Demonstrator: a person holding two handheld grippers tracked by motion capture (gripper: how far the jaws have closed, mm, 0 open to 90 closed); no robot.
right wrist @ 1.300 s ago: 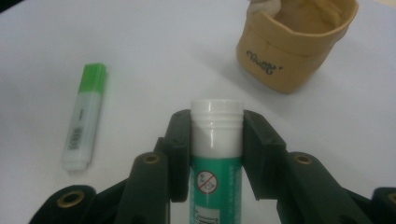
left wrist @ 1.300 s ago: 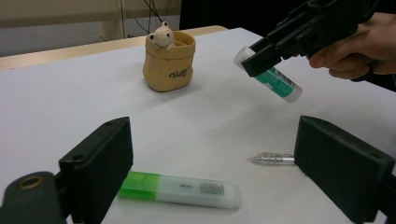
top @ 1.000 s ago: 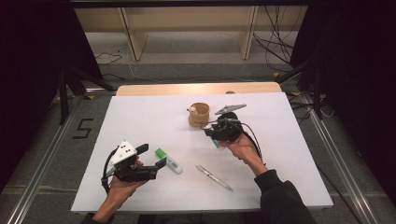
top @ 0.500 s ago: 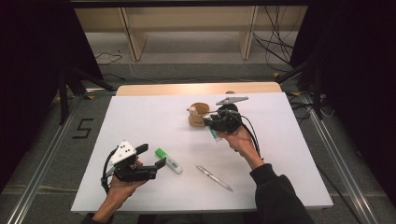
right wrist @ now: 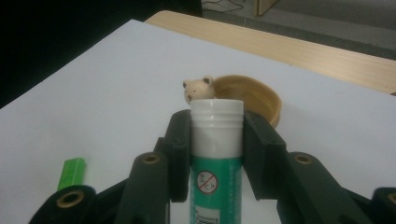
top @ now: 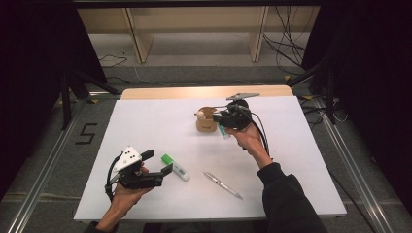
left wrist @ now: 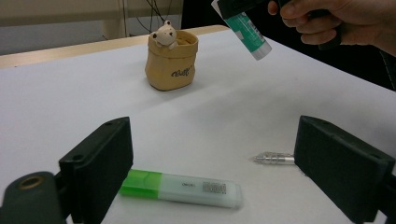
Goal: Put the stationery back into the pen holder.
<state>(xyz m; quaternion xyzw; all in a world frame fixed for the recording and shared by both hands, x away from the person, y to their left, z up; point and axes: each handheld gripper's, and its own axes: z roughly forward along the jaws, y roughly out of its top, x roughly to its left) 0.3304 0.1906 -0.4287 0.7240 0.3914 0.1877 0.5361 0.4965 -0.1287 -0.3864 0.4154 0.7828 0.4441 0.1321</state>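
My right gripper [top: 224,120] is shut on a green-and-white glue stick [right wrist: 216,154] and holds it in the air just right of a tan pot [top: 206,123] with a small bear head on its rim. The stick's white end points toward the pot [right wrist: 254,95]. In the left gripper view the stick [left wrist: 247,29] hangs tilted above the table, right of the pot [left wrist: 171,60]. My left gripper [top: 159,163] rests open near the front left. A green-capped highlighter [left wrist: 182,188] lies between its jaws, untouched, and beside its tips in the high view [top: 175,167].
A silver pen [top: 222,185] lies on the white tabletop [top: 145,121] toward the front, right of the highlighter; its tip [left wrist: 275,158] shows by the left gripper's right jaw. A wooden strip [top: 170,92] runs along the far edge. Dark floor surrounds the table.
The right gripper has carried the glue stick away from the person and a little upward, closing in beside the pot. The left gripper, highlighter and pen have stayed put.
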